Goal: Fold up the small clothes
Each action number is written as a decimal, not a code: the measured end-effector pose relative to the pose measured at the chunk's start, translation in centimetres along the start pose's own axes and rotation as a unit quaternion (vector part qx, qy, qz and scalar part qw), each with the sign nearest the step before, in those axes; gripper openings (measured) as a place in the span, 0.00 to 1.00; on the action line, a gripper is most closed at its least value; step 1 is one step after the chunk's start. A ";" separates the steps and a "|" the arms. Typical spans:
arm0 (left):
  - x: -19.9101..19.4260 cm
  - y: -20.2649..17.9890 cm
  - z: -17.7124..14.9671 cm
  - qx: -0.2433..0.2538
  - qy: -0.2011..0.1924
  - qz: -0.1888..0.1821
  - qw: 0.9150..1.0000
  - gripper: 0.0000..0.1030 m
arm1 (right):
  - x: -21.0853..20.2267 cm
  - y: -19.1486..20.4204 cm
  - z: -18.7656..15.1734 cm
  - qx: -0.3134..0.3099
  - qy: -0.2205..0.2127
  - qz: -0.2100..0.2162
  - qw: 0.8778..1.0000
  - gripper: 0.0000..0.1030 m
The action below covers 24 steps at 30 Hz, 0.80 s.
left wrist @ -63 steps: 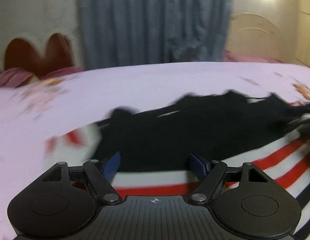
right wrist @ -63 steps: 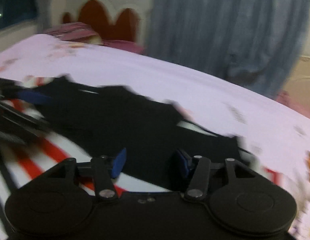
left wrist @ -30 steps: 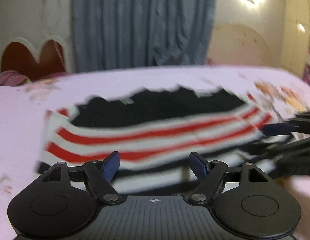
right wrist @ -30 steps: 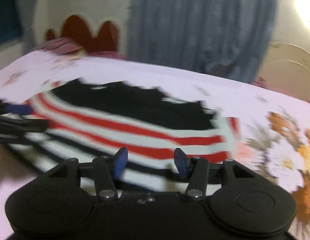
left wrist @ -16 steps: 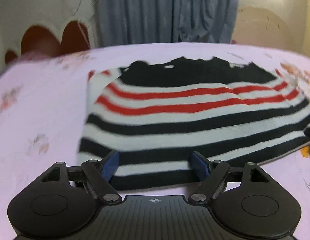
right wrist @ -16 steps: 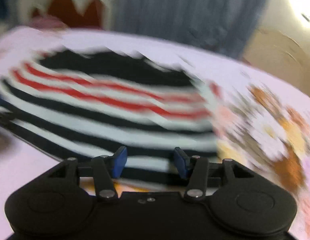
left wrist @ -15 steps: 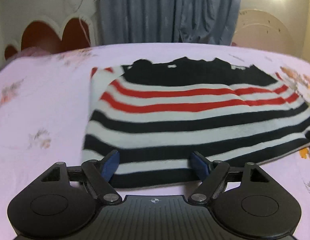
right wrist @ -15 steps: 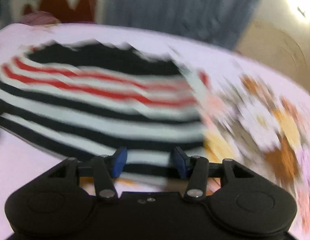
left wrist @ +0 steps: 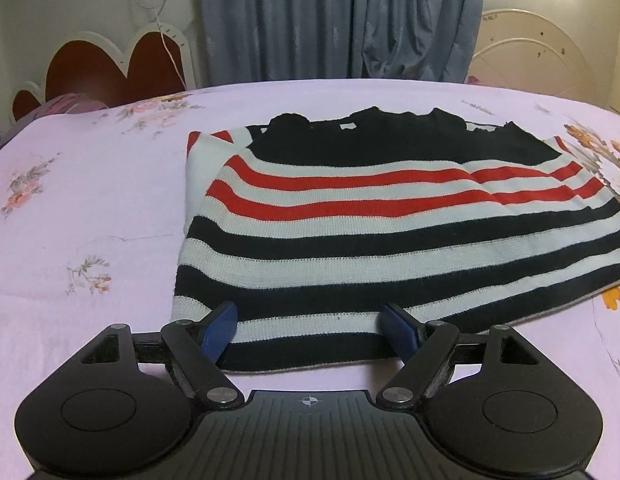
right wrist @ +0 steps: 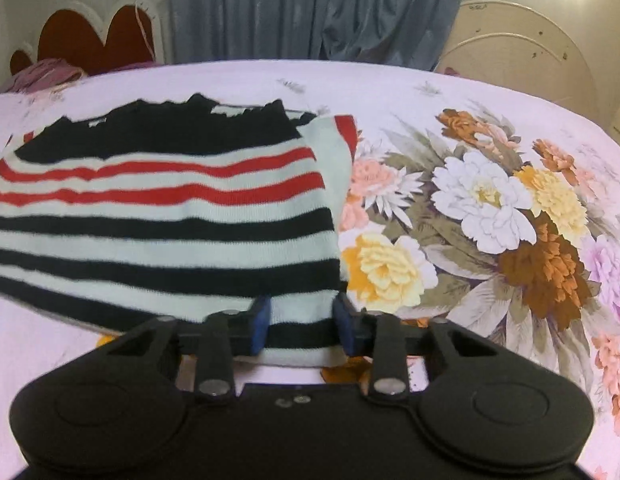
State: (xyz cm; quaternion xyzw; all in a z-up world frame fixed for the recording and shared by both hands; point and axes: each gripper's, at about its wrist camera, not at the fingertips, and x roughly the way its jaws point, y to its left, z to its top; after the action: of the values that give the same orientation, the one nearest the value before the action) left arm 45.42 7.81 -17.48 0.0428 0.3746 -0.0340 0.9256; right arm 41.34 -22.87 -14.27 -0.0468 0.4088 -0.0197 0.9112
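A small sweater (left wrist: 350,220) with black, white and red stripes lies flat on the bed, black neck part farthest from me. My left gripper (left wrist: 310,330) hovers open over the near hem by the left corner, and the hem lies slack between its blue pads (left wrist: 220,326). In the right wrist view the sweater (right wrist: 170,216) fills the left half. My right gripper (right wrist: 302,326) sits at the near right corner of the hem. Its jaws are closing, with a strip of the hem between the pads (right wrist: 260,320) and a gap still showing.
The bed carries a pale lilac sheet (left wrist: 90,220) with a large flower print (right wrist: 490,220) right of the sweater. A red heart-shaped headboard (left wrist: 102,68) and a pink pillow (left wrist: 70,104) stand at the far left. Blue-grey curtains (left wrist: 330,20) hang behind the bed.
Both grippers have drawn back from over the black upper part to the near hem, and the views have steadied. The right jaws have narrowed around the hem corner. The left jaws stay wide.
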 end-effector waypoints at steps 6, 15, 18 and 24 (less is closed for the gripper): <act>0.1 0.2 0.0 -0.002 0.002 -0.001 1.000 0.76 | -0.8 0.4 -0.8 -0.013 0.007 -0.019 1.000 0.23; 0.2 0.1 0.1 0.003 0.008 0.003 1.000 0.76 | -0.7 2.3 -1.5 -0.049 -0.015 -0.044 0.998 0.28; 0.1 0.1 0.2 0.003 0.011 0.002 1.000 0.77 | -1.5 2.2 -1.0 -0.046 -0.018 -0.042 0.998 0.28; 0.1 0.1 0.1 0.004 0.009 0.004 1.000 0.77 | -0.8 1.5 -1.3 -0.044 -0.007 -0.034 0.998 0.31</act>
State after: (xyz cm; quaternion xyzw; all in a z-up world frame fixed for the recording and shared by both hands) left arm 45.59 7.86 -17.47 0.0485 0.3826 -0.0312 0.9221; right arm 39.84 -21.38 -14.70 -0.1012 0.4011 -0.0323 0.9098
